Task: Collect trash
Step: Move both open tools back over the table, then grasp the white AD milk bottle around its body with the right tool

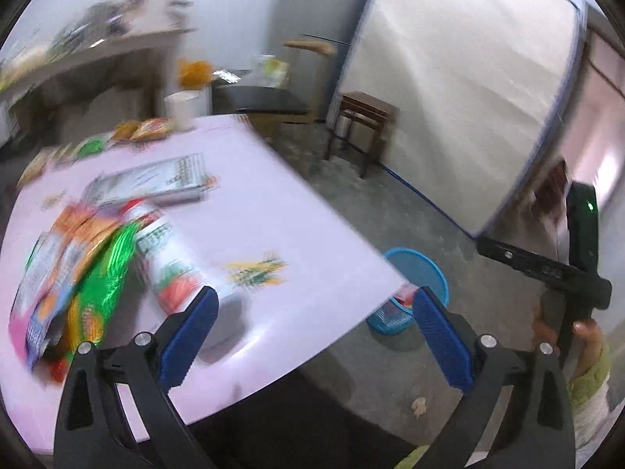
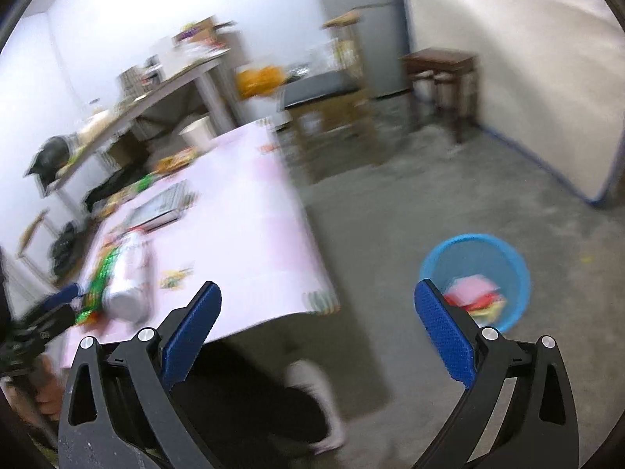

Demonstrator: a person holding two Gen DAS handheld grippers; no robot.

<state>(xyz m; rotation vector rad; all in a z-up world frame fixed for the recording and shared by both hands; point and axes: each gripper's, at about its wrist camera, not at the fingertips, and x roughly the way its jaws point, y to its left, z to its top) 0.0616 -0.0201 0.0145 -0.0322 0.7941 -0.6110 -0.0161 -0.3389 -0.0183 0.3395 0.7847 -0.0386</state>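
A blue mesh bin (image 2: pixel 476 279) stands on the concrete floor beside the pink table (image 2: pixel 250 226), with pink and red wrappers inside; the left wrist view shows the bin (image 1: pixel 414 293) partly behind the table corner. On the table lie snack wrappers (image 1: pixel 82 265), a white can on its side (image 1: pixel 175 262) and a flat printed packet (image 1: pixel 152 181). My left gripper (image 1: pixel 316 305) hangs open over the table's near corner, nothing between its blue pads. My right gripper (image 2: pixel 316 301) is open above the floor between table and bin, empty.
A paper cup (image 1: pixel 181 107) and more wrappers sit at the table's far end. A dark wooden stool (image 2: pixel 441 78), a chair and a cluttered shelf (image 2: pixel 156 90) stand further back. A large white panel leans on the right. A person's legs and a shoe (image 2: pixel 320 398) are below.
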